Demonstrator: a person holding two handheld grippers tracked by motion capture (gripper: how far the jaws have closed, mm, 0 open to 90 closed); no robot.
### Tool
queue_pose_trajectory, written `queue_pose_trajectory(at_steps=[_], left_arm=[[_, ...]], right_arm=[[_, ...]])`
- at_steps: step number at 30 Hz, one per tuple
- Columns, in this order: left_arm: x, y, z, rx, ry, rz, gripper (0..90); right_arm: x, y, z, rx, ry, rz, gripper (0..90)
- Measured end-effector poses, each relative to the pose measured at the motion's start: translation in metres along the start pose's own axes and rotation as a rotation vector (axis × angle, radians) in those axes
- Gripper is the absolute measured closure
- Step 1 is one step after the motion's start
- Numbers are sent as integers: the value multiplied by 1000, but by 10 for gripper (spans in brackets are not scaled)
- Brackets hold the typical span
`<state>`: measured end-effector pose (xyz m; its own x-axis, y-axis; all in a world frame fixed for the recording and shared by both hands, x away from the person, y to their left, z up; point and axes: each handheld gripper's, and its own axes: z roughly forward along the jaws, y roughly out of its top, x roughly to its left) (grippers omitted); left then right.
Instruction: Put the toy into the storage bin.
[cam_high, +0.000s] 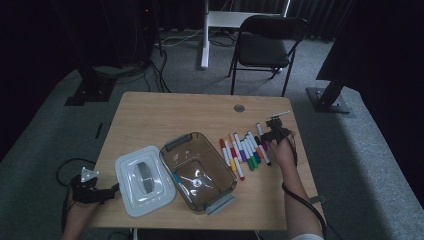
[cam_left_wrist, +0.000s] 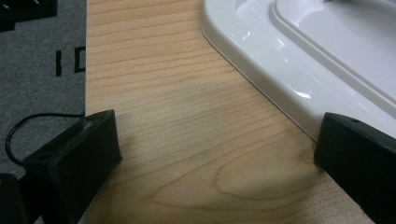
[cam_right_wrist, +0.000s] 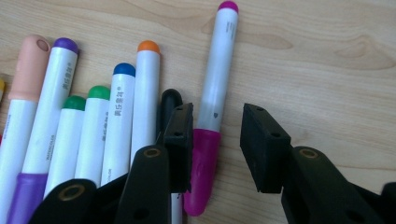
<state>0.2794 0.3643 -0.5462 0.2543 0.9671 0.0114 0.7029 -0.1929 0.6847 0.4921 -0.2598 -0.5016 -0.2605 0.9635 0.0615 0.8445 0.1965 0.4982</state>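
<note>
A row of several white markers (cam_high: 243, 149) with coloured caps lies on the wooden table (cam_high: 165, 112), right of a brown see-through container (cam_high: 220, 161). My right gripper (cam_high: 272, 136) is low over the right end of the row. In the right gripper view its jaws (cam_right_wrist: 218, 116) straddle a magenta-capped marker (cam_right_wrist: 219, 60). That marker lies near the left jaw with a gap to the right one, so the gripper is open. Orange, blue, green and purple markers (cam_right_wrist: 116, 121) lie beside it. My left gripper (cam_high: 111, 191) rests open at the table's front left corner, its jaws (cam_left_wrist: 219, 140) wide over bare wood next to the white lid (cam_left_wrist: 289, 56).
The white lid (cam_high: 144, 180) lies flat, left of the container; something small with a blue tip (cam_high: 176, 178) lies inside the container. A black folding chair (cam_high: 265, 45) stands beyond the table's far edge. The table's left edge (cam_left_wrist: 86, 70) drops to grey carpet.
</note>
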Motion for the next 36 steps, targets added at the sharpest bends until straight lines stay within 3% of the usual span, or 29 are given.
queue_pose_trajectory(at_steps=[12,20,36], left_arm=[[0,0,0,0,0,0,7],[0,0,0,0,0,0,7],[0,0,0,0,0,0,7]], right_arm=[[0,0,10,38,-1,20,676],[1,-2,13,61,-43,15,740],[-3,-13,-29,0,13,73,744]])
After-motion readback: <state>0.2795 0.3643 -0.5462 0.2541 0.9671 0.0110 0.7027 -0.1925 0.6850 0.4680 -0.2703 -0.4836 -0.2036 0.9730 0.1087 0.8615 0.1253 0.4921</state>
